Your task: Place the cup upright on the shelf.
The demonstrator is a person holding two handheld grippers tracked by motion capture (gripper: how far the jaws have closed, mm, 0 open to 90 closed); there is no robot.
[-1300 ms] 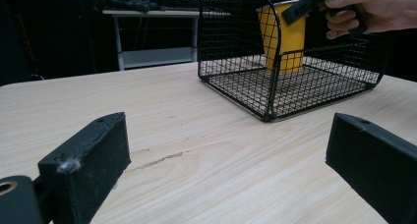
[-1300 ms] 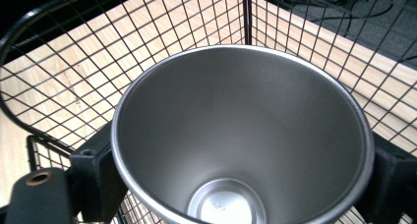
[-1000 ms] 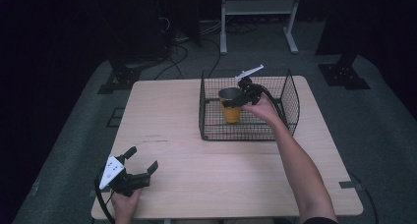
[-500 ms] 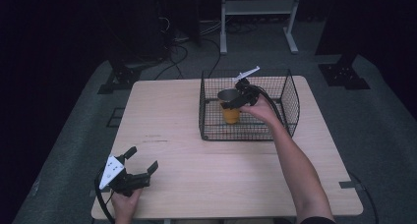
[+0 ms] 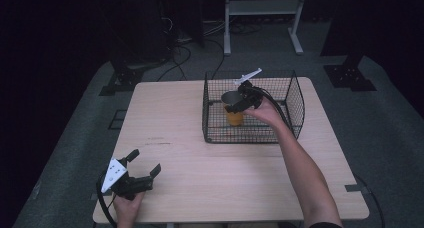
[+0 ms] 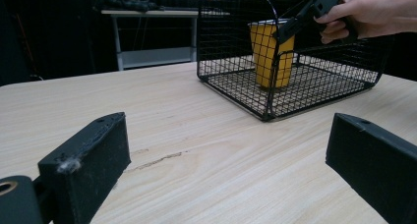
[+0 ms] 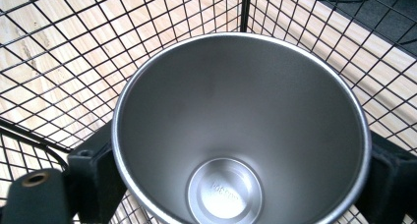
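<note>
A yellow cup (image 5: 234, 117) with a bare steel inside (image 7: 236, 135) stands upright in the left part of a black wire basket (image 5: 296, 100). My right gripper (image 5: 234, 104) reaches into the basket from the right. Its two black jaws press on opposite sides of the cup just below the rim, so it is shut on the cup. From the left gripper view, the cup (image 6: 268, 52) shows through the mesh (image 6: 231, 37) with the right gripper (image 6: 295, 20) at its rim. My left gripper (image 5: 145, 162) rests open at the table's front left corner, its jaws wide apart over bare wood.
The basket sits at the back right of the light wooden table (image 5: 200, 168). A white metal stand (image 5: 262, 8) and cables (image 5: 180, 38) lie on the dark floor beyond the far edge. A cable trails from the left gripper over the front edge.
Hardly anything: the right hand and the cup have settled slightly lower in the basket. The left gripper has not moved.
</note>
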